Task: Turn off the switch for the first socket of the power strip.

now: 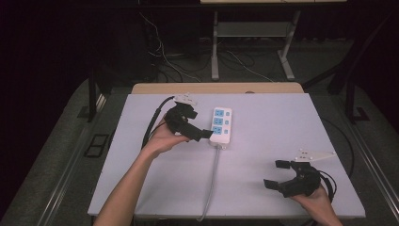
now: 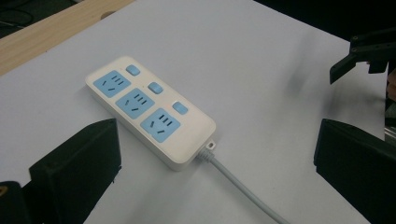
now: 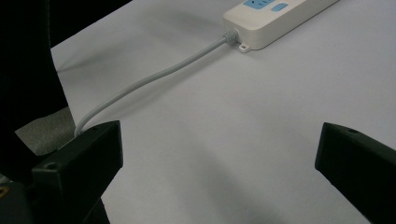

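The power strip [image 1: 221, 125] lies flat on the white counter [image 1: 263, 141], left of centre and toward the far edge. Its long axis runs away from the person. The body is white, with three blue sockets [image 2: 135, 102] in a row and three blue switches [image 2: 154, 87], one beside each socket. A grey cord [image 1: 212, 179] leaves the near end of the strip, runs toward the person and passes over the near counter edge.

The left claw [image 1: 200, 133] is held at the strip's left side, near its near end. One jaw tip is level with the strip's near left corner; contact cannot be confirmed. In the left gripper view, the jaws are spread wide, with nothing between them, and the strip lies ahead of them and between their lines.

The right claw [image 1: 277, 175] is at the near right of the counter, well apart from the strip. Its jaws are spread and hold nothing. In the right gripper view, the cord [image 3: 154, 77] and the strip's near end [image 3: 275, 21] lie ahead on the counter.
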A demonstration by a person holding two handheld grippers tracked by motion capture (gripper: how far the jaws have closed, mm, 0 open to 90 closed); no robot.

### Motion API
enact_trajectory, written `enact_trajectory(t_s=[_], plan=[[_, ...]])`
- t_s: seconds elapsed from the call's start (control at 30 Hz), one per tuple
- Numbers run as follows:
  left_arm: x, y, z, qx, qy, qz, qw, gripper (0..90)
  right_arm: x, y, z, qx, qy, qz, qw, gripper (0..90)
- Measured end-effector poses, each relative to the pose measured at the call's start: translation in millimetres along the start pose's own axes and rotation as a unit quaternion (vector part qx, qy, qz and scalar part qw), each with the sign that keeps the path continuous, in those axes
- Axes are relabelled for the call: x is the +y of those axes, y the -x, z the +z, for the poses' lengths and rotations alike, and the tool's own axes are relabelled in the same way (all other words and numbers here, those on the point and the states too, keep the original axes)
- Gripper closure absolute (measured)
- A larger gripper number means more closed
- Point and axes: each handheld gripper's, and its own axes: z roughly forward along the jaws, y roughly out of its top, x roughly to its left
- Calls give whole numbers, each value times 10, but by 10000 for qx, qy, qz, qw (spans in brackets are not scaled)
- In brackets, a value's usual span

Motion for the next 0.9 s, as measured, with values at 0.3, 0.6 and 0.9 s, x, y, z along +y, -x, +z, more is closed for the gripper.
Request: enact_trajectory(t_s=[0.3, 0.6, 0.9], plan=[[81, -44, 117, -5, -129, 12, 9999, 0, -2, 8, -12, -8, 2, -3, 10000, 6], [185, -59, 260, -41, -277, 61, 9996, 0, -3, 8, -10, -1, -14, -11, 10000, 6], [312, -54, 377, -48, -362, 132, 9992, 0, -3, 16, -22, -3, 2, -19, 10000, 6]])
